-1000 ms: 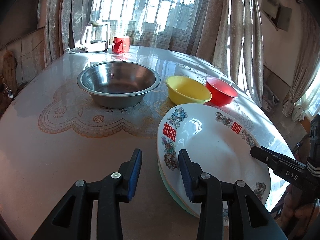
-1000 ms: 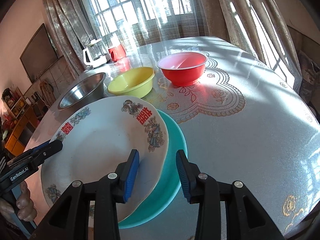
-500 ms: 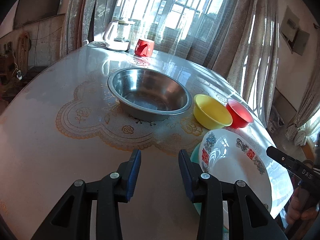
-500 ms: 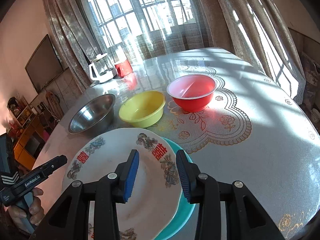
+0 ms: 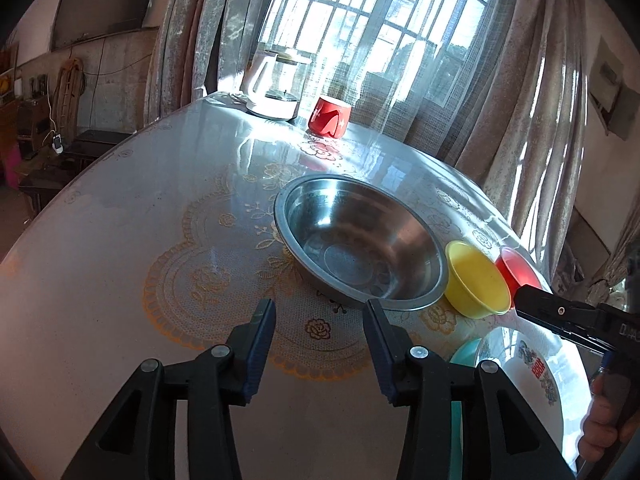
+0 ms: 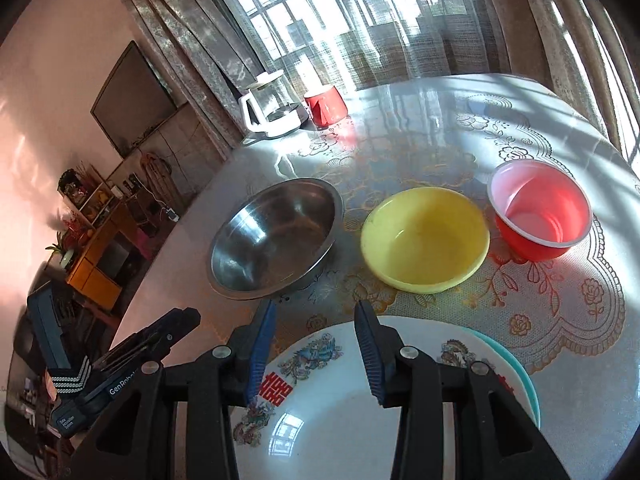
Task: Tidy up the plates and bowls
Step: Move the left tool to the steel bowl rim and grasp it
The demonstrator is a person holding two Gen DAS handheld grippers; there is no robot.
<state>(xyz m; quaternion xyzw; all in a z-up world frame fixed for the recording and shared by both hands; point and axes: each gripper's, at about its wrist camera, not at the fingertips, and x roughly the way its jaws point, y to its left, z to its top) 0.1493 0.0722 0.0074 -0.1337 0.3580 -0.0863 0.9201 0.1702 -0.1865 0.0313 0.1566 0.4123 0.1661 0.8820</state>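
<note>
- Round table point(image 6: 520, 128) under lace-patterned cover, curtained window behind.
- Two stacked plates: white plate point(image 6: 344, 420) on teal plate point(image 6: 522, 376).
- Three bowls: steel bowl point(image 6: 276, 236), yellow bowl point(image 6: 424, 240), red bowl point(image 6: 540, 212).
- Left gripper point(image 5: 318, 344) has just been opening, empty; right gripper point(image 6: 316, 350) likewise, above the white plate.

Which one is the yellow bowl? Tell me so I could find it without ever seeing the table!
Look at the round table with the lacy cloth by the big window. Three bowls sit in a row across its middle, beyond the stacked plates. The yellow bowl is the middle one, with the bigger shiny steel bowl on one side and the taller red bowl on the other; it is the only yellow thing there.
</note>
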